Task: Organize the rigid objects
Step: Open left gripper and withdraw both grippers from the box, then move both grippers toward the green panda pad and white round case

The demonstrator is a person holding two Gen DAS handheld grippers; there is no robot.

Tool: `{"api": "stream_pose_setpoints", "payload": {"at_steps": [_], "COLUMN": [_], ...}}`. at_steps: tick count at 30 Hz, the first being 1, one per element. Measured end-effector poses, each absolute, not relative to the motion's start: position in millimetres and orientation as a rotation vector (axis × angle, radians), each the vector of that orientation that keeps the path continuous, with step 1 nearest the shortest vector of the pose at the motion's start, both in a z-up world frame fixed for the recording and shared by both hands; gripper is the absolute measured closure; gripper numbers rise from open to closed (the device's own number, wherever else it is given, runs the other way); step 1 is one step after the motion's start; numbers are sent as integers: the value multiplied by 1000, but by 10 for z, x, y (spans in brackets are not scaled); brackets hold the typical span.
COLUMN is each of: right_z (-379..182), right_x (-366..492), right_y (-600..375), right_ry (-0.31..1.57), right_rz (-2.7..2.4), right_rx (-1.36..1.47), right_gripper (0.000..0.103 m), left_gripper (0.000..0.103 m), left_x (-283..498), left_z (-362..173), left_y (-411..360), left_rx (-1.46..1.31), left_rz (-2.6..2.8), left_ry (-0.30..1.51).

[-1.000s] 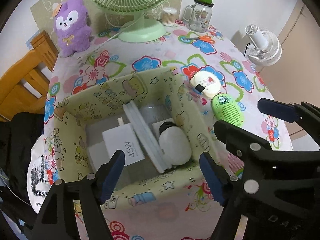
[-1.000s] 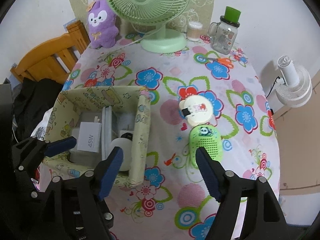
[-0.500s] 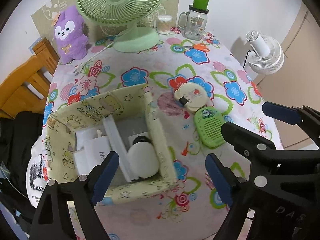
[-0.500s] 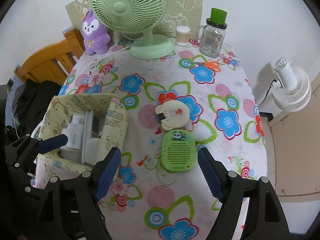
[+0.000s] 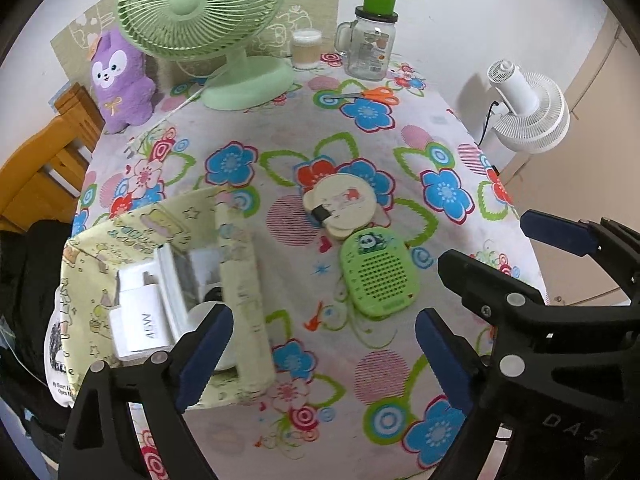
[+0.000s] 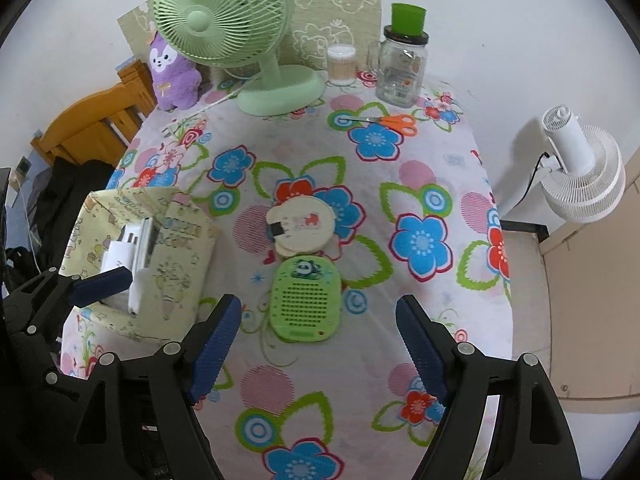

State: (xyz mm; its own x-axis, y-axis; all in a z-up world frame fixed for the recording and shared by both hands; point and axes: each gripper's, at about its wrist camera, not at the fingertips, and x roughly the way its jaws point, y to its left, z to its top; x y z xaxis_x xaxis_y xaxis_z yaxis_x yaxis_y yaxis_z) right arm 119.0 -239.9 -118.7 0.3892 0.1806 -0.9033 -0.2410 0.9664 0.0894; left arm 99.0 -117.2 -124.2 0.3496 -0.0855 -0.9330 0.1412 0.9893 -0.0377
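Note:
A yellow patterned storage box (image 5: 240,280) stands at the table's left; it also shows in the right wrist view (image 6: 180,276). It holds a white 45W charger (image 5: 138,316), a flat white slab and a white rounded object. A green perforated panda device (image 5: 378,272) (image 6: 306,300) lies on the flowered cloth right of the box. A cream round device (image 5: 340,204) (image 6: 302,226) lies just behind it. My left gripper (image 5: 320,348) is open and empty above the box's right wall. My right gripper (image 6: 318,344) is open and empty, just in front of the green device.
At the back stand a green desk fan (image 6: 240,28), a purple plush (image 6: 172,72), a cotton-swab jar (image 6: 341,64) and a glass mug jar with green lid (image 6: 402,64). Orange scissors (image 6: 390,121) lie near them. A wooden chair (image 6: 88,128) is left, a white fan (image 6: 580,172) right.
Both grippers have drawn back and shifted right, away from the box. The green and cream devices now sit nearer the middle of both views. Both stay open.

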Motion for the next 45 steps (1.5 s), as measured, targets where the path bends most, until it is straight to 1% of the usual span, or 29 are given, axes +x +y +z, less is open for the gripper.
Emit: {"api": "stream_pose_setpoints", "payload": {"at_steps": [6, 15, 32, 43, 45], "right_z": [-1230, -1389, -1947, -2206, -2242], "right_x": [1289, 1473, 1846, 1985, 1998], "right_y": [-2605, -2856, -2981, -2977, -2979], "right_ry": [1144, 1166, 1245, 1283, 1291], "right_rz": [280, 284, 300, 315, 317], "right_rx": [-63, -81, -90, -115, -116], "right_gripper": [21, 21, 21, 21, 21], "left_gripper": [5, 4, 4, 4, 7], "left_x": [1069, 1229, 1516, 1542, 1517], "left_z": [-1283, -1466, -2083, -2343, -2378], "left_y": [-1380, -1613, -1765, -1737, -1742], "left_rx": [47, 1, -86, -157, -163], "left_rz": [-132, -102, -23, 47, 53], "left_ry": [1209, 1243, 1323, 1351, 1359]}}
